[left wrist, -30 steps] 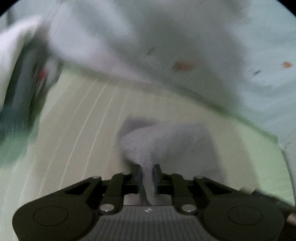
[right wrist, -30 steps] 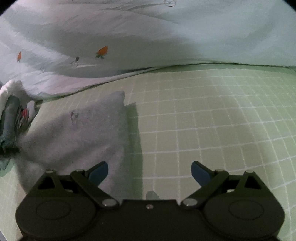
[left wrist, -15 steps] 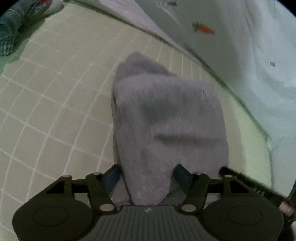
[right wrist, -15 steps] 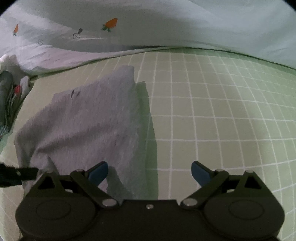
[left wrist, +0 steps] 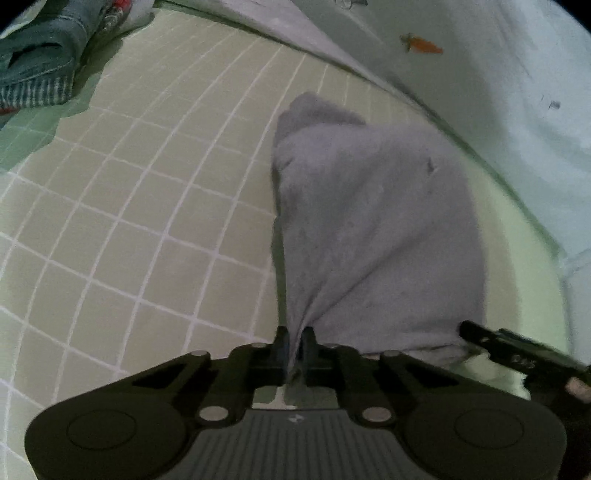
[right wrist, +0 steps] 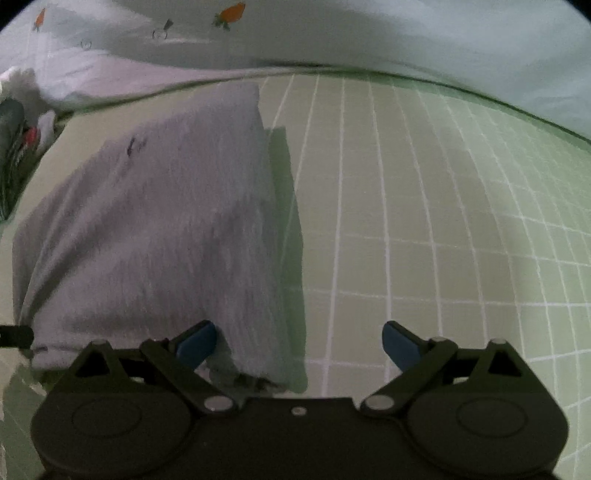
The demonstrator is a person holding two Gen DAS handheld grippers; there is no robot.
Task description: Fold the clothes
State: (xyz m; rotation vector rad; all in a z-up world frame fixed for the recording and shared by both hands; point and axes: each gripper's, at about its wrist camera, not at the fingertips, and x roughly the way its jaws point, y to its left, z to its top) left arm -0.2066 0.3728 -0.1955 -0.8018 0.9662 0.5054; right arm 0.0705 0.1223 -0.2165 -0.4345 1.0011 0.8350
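The left gripper [left wrist: 294, 345] has its jaws pinched tight on a gathered edge of the grey cloth [left wrist: 373, 229], and they have just been closing, with that fabric between them. The pinch pulls the cloth into a narrow pleat at the jaws, from which it fans out wide and flat, so the hold seems meant to anchor one near corner while the piece is laid out for a fold.

The right gripper [right wrist: 299, 341] has its blue-padded jaws spread wide; the cloth's other near corner lies by its left pad, not clamped (probably the next spot to take).

The grey cloth rests on the green sheet [right wrist: 424, 206], a smooth surface crossed by thin white grid lines, close to its far edge, where a pale quilt [right wrist: 388, 33] printed with small carrots is bunched up. The cloth looks soft and fuzzy, like fleece or knit, roughly rectangular with one small dark mark. A heap of darker striped clothes [left wrist: 37, 62] sits toward the far left corner.
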